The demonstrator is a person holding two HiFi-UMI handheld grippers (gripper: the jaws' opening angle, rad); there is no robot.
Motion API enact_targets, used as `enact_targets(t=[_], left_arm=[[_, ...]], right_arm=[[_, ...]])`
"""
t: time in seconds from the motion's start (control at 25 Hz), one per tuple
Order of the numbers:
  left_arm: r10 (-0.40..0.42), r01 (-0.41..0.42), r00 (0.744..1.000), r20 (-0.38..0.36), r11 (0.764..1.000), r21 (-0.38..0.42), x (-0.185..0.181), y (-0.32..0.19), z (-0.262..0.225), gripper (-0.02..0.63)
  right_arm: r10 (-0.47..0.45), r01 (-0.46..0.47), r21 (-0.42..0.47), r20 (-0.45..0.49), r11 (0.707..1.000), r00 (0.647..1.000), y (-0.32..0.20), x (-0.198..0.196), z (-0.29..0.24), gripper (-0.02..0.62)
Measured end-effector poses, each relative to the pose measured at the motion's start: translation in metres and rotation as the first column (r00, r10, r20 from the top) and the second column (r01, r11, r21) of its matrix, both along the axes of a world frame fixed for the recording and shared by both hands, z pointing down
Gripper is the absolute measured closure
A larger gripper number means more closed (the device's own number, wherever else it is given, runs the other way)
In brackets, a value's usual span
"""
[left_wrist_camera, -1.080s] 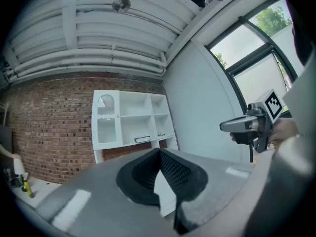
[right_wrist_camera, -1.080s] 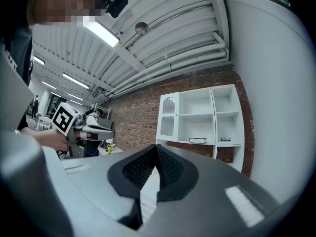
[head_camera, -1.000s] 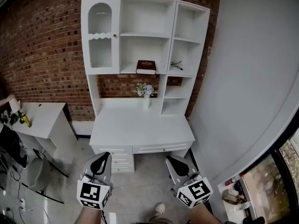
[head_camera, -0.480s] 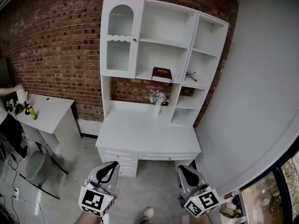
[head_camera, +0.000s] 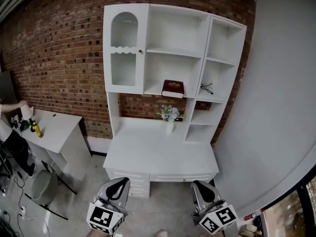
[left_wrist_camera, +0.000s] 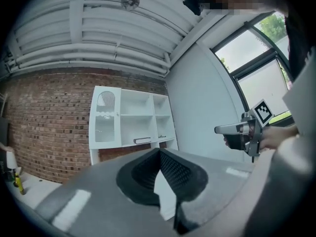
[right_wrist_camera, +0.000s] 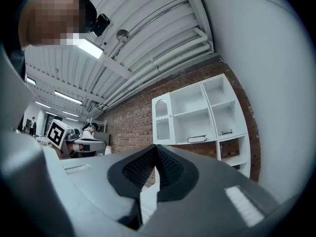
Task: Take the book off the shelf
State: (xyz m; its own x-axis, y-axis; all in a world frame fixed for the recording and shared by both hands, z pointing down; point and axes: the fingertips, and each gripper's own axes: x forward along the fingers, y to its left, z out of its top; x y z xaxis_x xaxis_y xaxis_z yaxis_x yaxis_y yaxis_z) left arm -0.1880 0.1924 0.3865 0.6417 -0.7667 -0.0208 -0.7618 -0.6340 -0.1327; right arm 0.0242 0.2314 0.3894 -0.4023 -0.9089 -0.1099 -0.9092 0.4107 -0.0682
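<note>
A dark red book [head_camera: 173, 88] lies flat on the middle shelf of a white desk hutch [head_camera: 129, 48] against a brick wall. It also shows small and far off in the left gripper view as the book [left_wrist_camera: 142, 140] and in the right gripper view as the book [right_wrist_camera: 196, 139]. My left gripper [head_camera: 117, 189] and right gripper [head_camera: 203, 194] are low in the head view, in front of the desk and well short of the shelf. Both are shut with nothing held; the left gripper [left_wrist_camera: 159, 152] and right gripper [right_wrist_camera: 156, 149] have their tips touching.
A pair of glasses [head_camera: 207, 88] lies in the cubby right of the book. A vase of flowers [head_camera: 170, 116] stands on the desk top [head_camera: 158, 152] below it. A small white table [head_camera: 54, 127] with a bottle [head_camera: 35, 128] stands left; a grey wall [head_camera: 276, 107] lies right.
The head view has tilted up and drawn nearer the hutch, so the book sits lower and further right in frame. Both grippers have dropped toward the bottom edge, still shut.
</note>
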Motion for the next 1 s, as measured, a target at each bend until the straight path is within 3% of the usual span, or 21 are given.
enact_targets(t=[0.44, 0.72, 1.0], left_arm=[[0.034, -0.033, 0.999, 0.025, 0.997, -0.065, 0.058, -0.083, 0.01, 0.603], [0.051, -0.048, 0.998, 0.039, 0.996, -0.077, 0.1, -0.12, 0.023, 0.603], [0.061, -0.056, 0.997, 0.039, 0.991, -0.119, 0.129, -0.145, 0.048, 0.602]], right_arm=[[-0.016, 0.017, -0.04, 0.028, 0.999, 0.999, -0.085, 0.055, 0.01, 0.572], [-0.001, 0.002, -0.044, 0.022, 0.999, 1.0, -0.116, 0.098, 0.027, 0.572], [-0.018, 0.019, -0.066, 0.016, 0.998, 1.0, -0.139, 0.113, 0.036, 0.572]])
